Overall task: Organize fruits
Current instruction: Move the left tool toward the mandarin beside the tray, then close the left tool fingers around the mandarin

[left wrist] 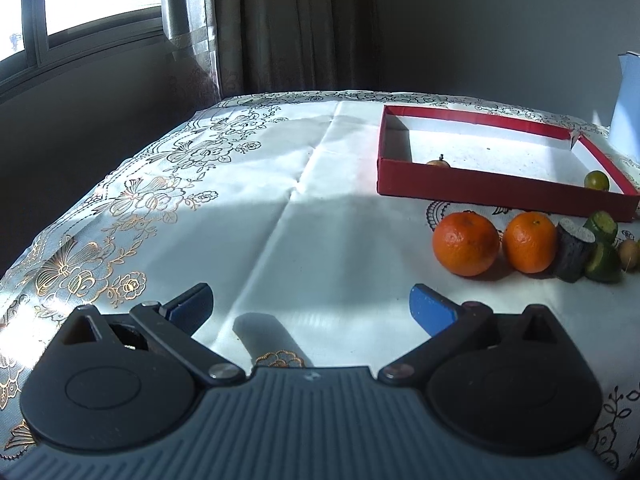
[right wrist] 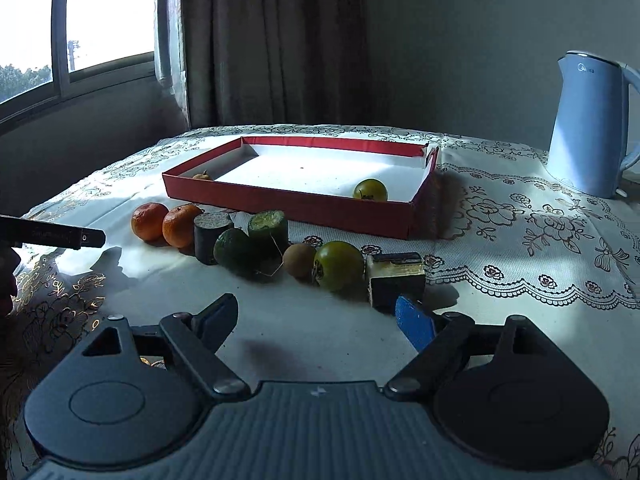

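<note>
Right claw agape, tray lengthwise — left-right

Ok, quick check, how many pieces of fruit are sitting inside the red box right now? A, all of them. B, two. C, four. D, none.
B: inside the red box there is only a small brownish fruit in the far left corner and a green round fruit near the right wall; the oranges and the rest lie outside on the tablecloth in front.
</note>
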Available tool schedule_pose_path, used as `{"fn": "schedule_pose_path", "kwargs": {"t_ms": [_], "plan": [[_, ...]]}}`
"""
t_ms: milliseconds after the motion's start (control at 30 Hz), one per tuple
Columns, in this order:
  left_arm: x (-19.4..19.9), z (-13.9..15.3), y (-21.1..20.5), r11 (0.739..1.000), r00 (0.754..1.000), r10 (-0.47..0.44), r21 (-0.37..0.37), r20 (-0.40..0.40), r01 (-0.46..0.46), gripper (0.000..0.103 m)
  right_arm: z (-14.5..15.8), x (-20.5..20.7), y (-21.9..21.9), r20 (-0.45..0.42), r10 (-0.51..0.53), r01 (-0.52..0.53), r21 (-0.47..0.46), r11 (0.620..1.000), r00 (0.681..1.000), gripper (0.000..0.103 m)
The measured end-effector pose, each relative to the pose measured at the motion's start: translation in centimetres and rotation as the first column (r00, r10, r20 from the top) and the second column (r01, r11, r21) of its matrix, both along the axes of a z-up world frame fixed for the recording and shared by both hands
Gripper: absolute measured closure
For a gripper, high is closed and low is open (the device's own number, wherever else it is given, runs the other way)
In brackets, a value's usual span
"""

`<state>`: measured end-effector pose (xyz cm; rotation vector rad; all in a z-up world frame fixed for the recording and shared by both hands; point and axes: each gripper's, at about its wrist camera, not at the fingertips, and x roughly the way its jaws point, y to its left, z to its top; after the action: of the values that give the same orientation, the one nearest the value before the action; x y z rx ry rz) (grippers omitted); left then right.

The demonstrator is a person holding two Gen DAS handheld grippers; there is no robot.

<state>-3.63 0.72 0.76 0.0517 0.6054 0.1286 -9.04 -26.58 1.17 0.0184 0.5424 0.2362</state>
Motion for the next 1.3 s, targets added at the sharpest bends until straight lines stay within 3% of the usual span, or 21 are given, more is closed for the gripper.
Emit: {"fn": "schedule_pose_path", "kwargs": {"t_ms": [100, 300, 467, 600, 1233, 1300], "plan": [[0.2, 0.1, -1.1, 0.998, 1.0, -0.03, 0.063, 0.006, 0.029, 0.0, -0.1, 0.4, -1.0, -0.025, -0.033, 0.034, 0.053, 0.998, 0.999, 0.006], [0.6, 0.5, -3.0, 0.988, 0.993, -0.114, 0.106, 0.038, 0.109, 0.0, -0.7, 1.1, -3.4, -0.084, -0.062, 0.079, 0.219, 0.973, 0.995, 0.006], [1.7, 0.7, -5.0, 0.974, 0.98, -0.196, 0.121, 0.045, 0.189, 0.0, -0.6, 1.1, -3.2, -0.085, -0.061, 0.078, 0.216, 0.973, 0.995, 0.006], [3.0, 0.5, -5.9, 0.97, 0.978, -0.206, 0.135, 0.027, 0.201, 0.0, -0.7, 1.2, -3.4, -0.086, -0.058, 0.076, 0.226, 0.971, 0.995, 0.005], [6.1, 0.1, -4.9, 0.982, 0.982, -0.187, -0.019, -0.024, 0.186, 0.0, -0.7, 1.2, -3.4, -0.089, -0.055, 0.075, 0.244, 0.967, 0.995, 0.003], [5.9, 0.1, -5.0, 0.979, 0.979, -0.201, -0.022, -0.016, 0.201, 0.006, -0.8, 1.2, -3.5, -0.089, -0.055, 0.076, 0.247, 0.966, 0.995, 0.003]]}}
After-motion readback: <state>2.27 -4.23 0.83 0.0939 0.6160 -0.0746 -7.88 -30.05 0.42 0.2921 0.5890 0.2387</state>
